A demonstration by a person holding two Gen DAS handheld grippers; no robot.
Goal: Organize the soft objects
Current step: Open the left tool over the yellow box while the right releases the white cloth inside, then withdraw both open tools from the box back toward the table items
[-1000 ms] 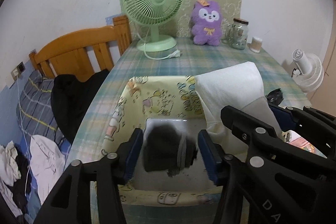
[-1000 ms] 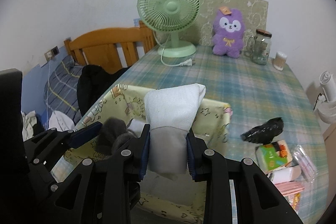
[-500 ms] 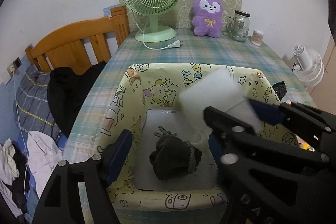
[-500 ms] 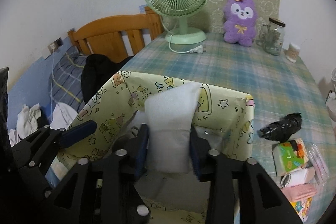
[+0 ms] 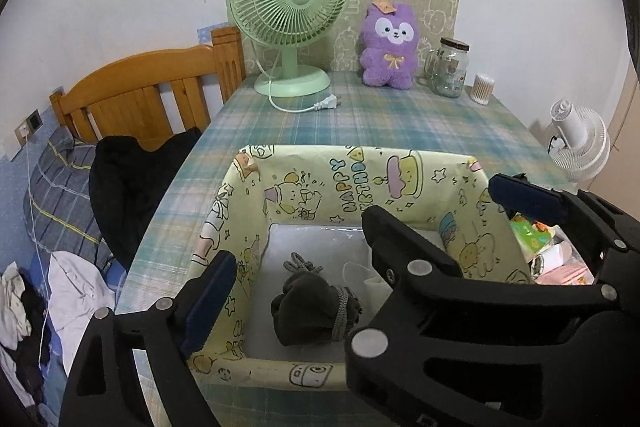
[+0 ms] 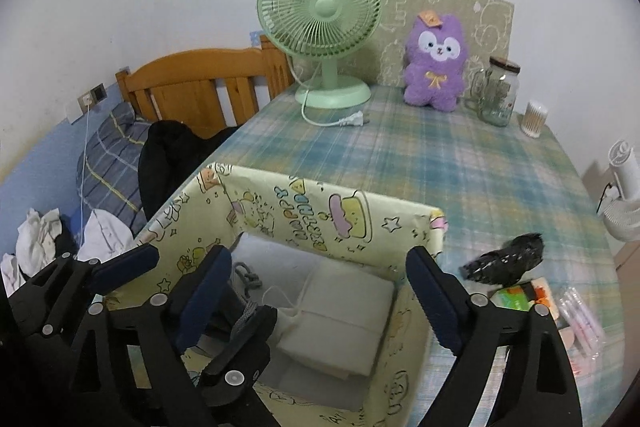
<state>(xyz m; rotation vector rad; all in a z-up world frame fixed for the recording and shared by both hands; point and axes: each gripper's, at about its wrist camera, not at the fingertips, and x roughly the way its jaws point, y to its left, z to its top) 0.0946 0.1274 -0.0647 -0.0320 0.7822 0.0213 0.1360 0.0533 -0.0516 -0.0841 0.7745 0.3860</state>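
Now your right gripper (image 6: 316, 301) and left gripper (image 5: 296, 291) hang above the box (image 5: 360, 163), jaws opening, empty; white pad (image 6: 344, 311) lies lower centre, dark glove (image 5: 312, 311) beside it.

soft indoor light, fisheye-warped dark corners

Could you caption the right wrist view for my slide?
Right gripper opening above white folded cloth in the cartoon-print box.

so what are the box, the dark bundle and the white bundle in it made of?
Box: probably cardboard covered in matte printed cartoon paper, with creased edges. Dark bundle: soft knit or fleece, fuzzy, with a grey ribbed cuff. White bundle: folded matte cloth, fine weave; fibre unclear.
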